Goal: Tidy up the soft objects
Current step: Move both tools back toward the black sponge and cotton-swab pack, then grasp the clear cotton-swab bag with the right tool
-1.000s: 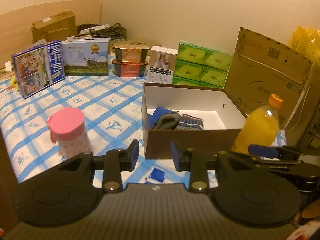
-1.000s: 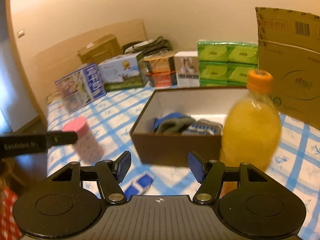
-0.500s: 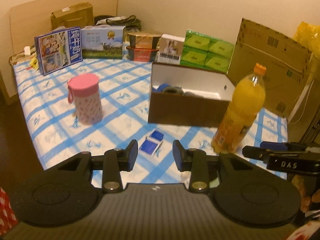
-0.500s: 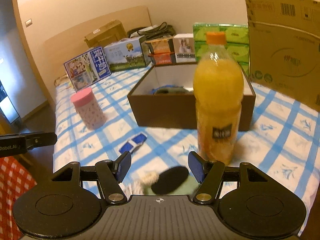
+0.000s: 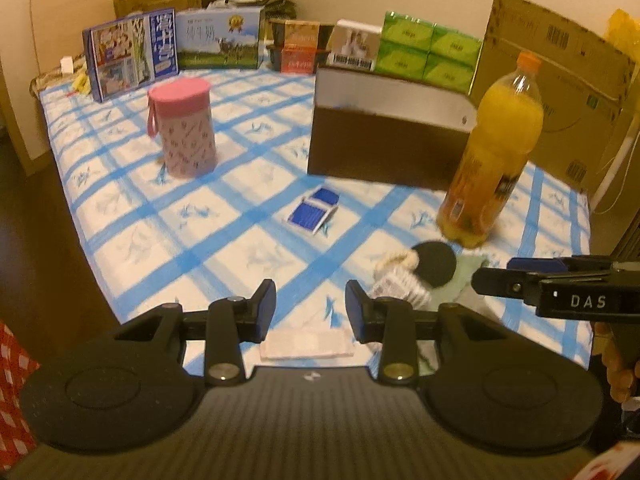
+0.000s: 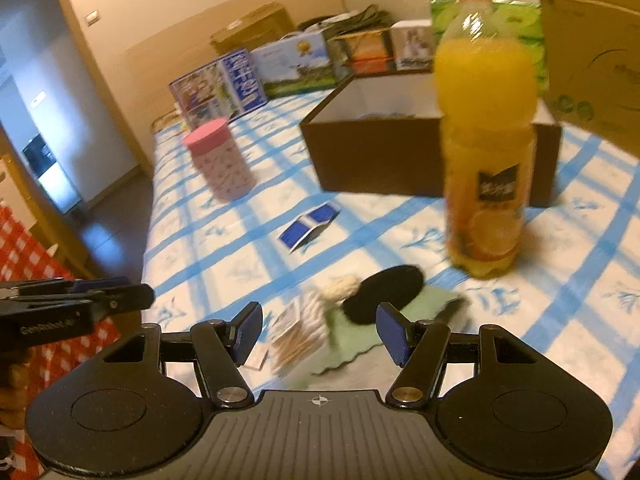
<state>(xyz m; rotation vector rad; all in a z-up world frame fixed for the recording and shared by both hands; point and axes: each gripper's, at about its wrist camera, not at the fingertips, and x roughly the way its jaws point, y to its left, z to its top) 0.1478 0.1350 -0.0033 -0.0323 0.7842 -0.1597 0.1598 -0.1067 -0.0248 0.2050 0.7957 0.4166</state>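
While both grippers hover over the near edge of the checked bedsheet (image 5: 208, 240), left gripper (image 5: 310, 310) and right gripper (image 6: 318, 332) stand parted, nothing between the pads. Just ahead: soft pile (image 6: 360, 312) of green cloth, black round piece, white knit item, lying flat. Beyond it blue card packet (image 5: 314, 210), orange juice bottle (image 6: 486, 128), pink canister (image 5: 184, 128). Farther back brown box (image 5: 388, 148), contents hidden.

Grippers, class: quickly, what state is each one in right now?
Left gripper: open, holding nothing.
Right gripper: open, holding nothing.
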